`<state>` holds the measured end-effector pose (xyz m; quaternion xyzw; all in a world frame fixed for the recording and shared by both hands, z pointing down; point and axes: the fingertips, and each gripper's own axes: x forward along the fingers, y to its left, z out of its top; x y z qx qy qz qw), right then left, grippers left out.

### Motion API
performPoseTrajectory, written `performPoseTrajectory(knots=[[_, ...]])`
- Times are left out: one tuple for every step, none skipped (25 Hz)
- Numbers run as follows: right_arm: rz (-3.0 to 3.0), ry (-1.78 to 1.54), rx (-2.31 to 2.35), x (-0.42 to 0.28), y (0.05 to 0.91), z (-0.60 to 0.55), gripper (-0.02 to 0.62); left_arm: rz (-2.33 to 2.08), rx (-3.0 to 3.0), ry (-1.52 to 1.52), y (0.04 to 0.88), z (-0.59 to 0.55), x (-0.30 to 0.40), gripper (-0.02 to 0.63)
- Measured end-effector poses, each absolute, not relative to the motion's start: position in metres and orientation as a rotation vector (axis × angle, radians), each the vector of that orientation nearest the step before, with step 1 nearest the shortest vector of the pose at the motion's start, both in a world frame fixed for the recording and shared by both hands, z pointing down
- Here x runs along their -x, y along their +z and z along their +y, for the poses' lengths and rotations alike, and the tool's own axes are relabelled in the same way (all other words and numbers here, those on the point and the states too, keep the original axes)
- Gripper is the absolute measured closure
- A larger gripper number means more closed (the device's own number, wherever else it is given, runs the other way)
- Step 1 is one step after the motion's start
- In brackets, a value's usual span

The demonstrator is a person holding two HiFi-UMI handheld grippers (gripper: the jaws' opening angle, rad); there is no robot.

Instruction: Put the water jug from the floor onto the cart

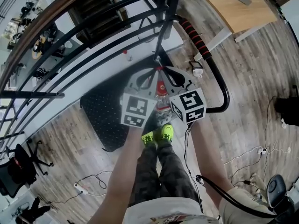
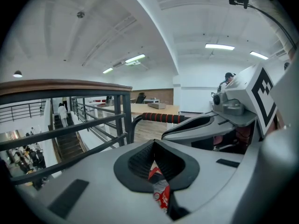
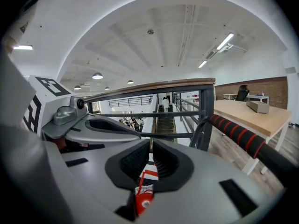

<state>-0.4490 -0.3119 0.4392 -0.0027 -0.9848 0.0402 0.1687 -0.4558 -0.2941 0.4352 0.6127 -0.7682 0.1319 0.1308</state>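
The water jug point(image 1: 161, 101), clear with a red and white label, hangs in front of my shoes. Its top sits under the two grippers' tips. My left gripper point(image 1: 153, 72) and right gripper point(image 1: 163, 72) meet tip to tip over the jug's top, both shut on it. In the left gripper view the left gripper point(image 2: 153, 146) has its pads together, with the jug's label point(image 2: 161, 192) showing below. The right gripper point(image 3: 151, 146) looks the same over the label point(image 3: 143, 197). The cart's black deck point(image 1: 105, 112) lies just left of the jug.
The cart's push handle point(image 1: 198, 41), with a red and black grip, curves round on the right. A black railing point(image 1: 93, 36) with a wooden top rail runs behind the cart, a stairwell beyond it. A wooden table point(image 1: 233, 3) stands at the far right. Cables point(image 1: 88, 185) trail over the wood floor.
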Motion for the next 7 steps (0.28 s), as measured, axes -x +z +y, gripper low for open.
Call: performPoseTrajectory(knots=[[-2.799,0.116,0.008,0.4489,0.4403,-0.3125,0.560,-2.230,-1.778,0.383,0.4364,-0.2947,0.4557,0.595],[-2.799,0.118,0.008,0.4489,0.4417,-0.3130,0.560,-2.228,-1.776,0.382,0.4380,-0.2953,0.4557,0.595],[-2.798,0.120,0.009,0.4488,0.4431,-0.3133,0.560,-2.226,-1.774,0.381,0.4396,-0.2957,0.4557,0.595],[-2.797,0.121,0.010,0.4487,0.4442,-0.3134,0.560,-2.223,-1.772,0.380,0.4409,-0.2959,0.4555,0.595],[-2.796,0.121,0.012,0.4487,0.4449,-0.3133,0.560,-2.221,-1.771,0.380,0.4418,-0.2961,0.4553,0.595],[-2.796,0.120,0.013,0.4488,0.4453,-0.3132,0.560,-2.220,-1.771,0.381,0.4423,-0.2963,0.4552,0.595],[-2.796,0.119,0.015,0.4489,0.4456,-0.3131,0.560,-2.219,-1.770,0.381,0.4427,-0.2963,0.4550,0.595]])
